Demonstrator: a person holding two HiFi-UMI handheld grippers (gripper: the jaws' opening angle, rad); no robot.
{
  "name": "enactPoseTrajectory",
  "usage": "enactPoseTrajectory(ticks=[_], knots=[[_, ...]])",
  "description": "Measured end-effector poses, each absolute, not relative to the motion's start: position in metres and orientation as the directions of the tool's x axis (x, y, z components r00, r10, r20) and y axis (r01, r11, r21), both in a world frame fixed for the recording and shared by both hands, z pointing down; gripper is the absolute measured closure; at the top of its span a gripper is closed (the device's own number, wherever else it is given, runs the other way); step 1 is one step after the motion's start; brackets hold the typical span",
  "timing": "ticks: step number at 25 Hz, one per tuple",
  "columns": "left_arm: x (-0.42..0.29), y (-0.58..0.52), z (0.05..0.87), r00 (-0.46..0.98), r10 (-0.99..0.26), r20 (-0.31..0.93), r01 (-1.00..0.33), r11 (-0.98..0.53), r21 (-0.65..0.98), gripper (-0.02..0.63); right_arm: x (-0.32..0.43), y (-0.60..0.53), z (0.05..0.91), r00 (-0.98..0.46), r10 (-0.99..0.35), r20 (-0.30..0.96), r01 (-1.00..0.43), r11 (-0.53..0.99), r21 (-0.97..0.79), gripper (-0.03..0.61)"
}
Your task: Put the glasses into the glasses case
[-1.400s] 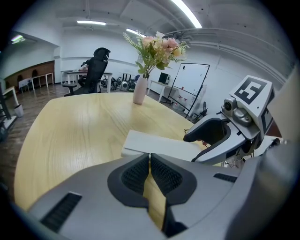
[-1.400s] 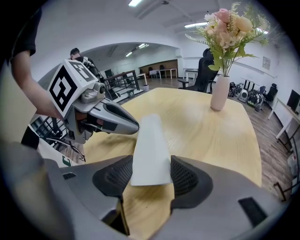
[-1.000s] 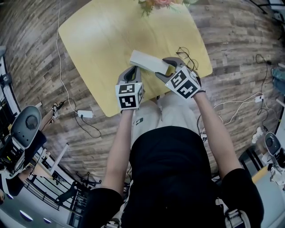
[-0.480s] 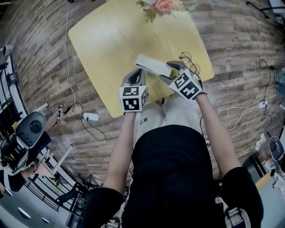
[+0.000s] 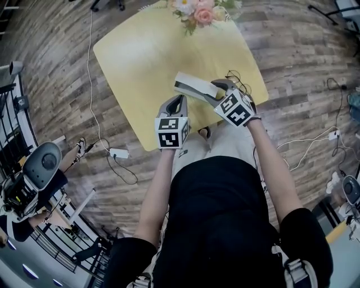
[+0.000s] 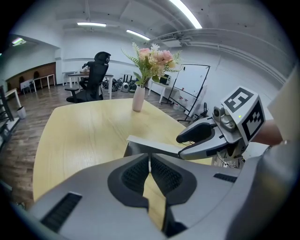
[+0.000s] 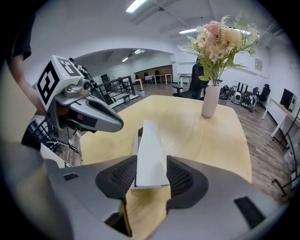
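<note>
The right claw (image 7: 151,165) grips the near end of the case (image 7: 150,145), its pads pressing on both long sides. These jaws have just been closing, with the case between them. From this claw the case runs straight ahead along the line the claw points. In the head view it reaches from the right claw (image 5: 212,91) out toward the left claw (image 5: 179,99), held above the tabletop (image 5: 140,67).

The left claw (image 6: 150,161) has its jaws together on nothing. It sits just below the free end of the case (image 6: 150,145), which crosses its view from side to side.

The glasses (image 5: 239,79) lie on the tabletop just past the right claw, on its outer side and partly hidden by it. Which way they point is hard to make out.

The case is pinched at the same end and angled much as it was a second ago, and the left claw keeps about the same place under the free end. The glasses have not moved. More of the flowers (image 5: 197,11) shows beyond both claws.
</note>
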State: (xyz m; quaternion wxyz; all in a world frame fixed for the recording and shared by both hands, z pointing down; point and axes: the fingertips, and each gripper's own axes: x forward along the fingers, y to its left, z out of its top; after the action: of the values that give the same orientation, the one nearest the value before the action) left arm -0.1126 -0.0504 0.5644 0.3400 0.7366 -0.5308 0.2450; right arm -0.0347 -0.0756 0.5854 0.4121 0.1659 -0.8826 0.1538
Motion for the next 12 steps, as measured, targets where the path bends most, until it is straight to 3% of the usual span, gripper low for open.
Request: enactPoseTrajectory(ticks=[12], knots=[[-0.106, -0.041, 0.542, 0.327, -0.635, 0.699, -0.945, -0.222, 0.240, 0.583, -0.019, -0.084, 0.580, -0.567, -0.229, 0.791, -0.457, 0.887, -0.071, 0.402]])
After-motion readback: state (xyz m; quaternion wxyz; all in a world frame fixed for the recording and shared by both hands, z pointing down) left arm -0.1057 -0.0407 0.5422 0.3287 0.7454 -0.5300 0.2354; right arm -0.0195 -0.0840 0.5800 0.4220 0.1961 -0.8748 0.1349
